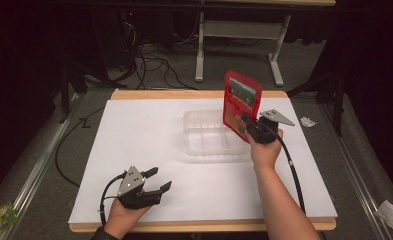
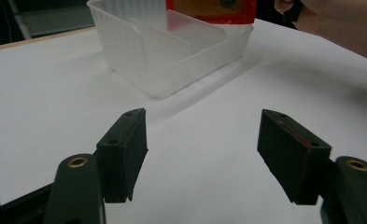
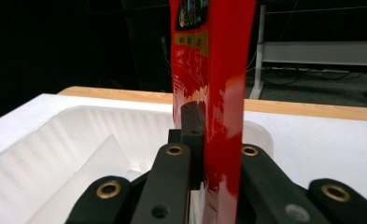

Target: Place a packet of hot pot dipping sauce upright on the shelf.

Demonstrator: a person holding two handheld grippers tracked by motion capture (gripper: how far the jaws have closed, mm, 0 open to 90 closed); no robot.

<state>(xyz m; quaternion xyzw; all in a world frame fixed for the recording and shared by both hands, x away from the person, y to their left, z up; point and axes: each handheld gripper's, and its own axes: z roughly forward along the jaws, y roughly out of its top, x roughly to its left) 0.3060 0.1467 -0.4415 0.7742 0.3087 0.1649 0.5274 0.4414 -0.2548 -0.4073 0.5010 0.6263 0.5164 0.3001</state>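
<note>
Tabletop (image 1: 134, 150): white sheet over a wooden board, spread beneath both tongs; largest item on view.

Clear tub (image 1: 211, 134): translucent plastic container with an inner divider, set on the tabletop directly beyond and below the right tongs, well ahead of the left tongs. Thin-walled; I'd judge it light and liable to slide if bumped.

Red pouch (image 1: 240, 102): flat printed packet, held upright and off the tabletop, its lower edge pinched in the right tongs, its body standing above the tub's near-right corner. Looks light, thin and floppy, with a glossy film that could slip; it probably crinkles rather than breaks. Best held on the flat faces near an edge seam, as now.

Right tongs (image 1: 245, 123): closed tight on the red pouch, one pad on each face, seen plainly in the right gripper view (image 3: 214, 154).

Left tongs (image 1: 157, 179): resting low at the near-left of the tabletop, jaws standing wide apart with nothing between them; the left gripper view (image 2: 202, 154) shows bare white surface in the gap.
</note>
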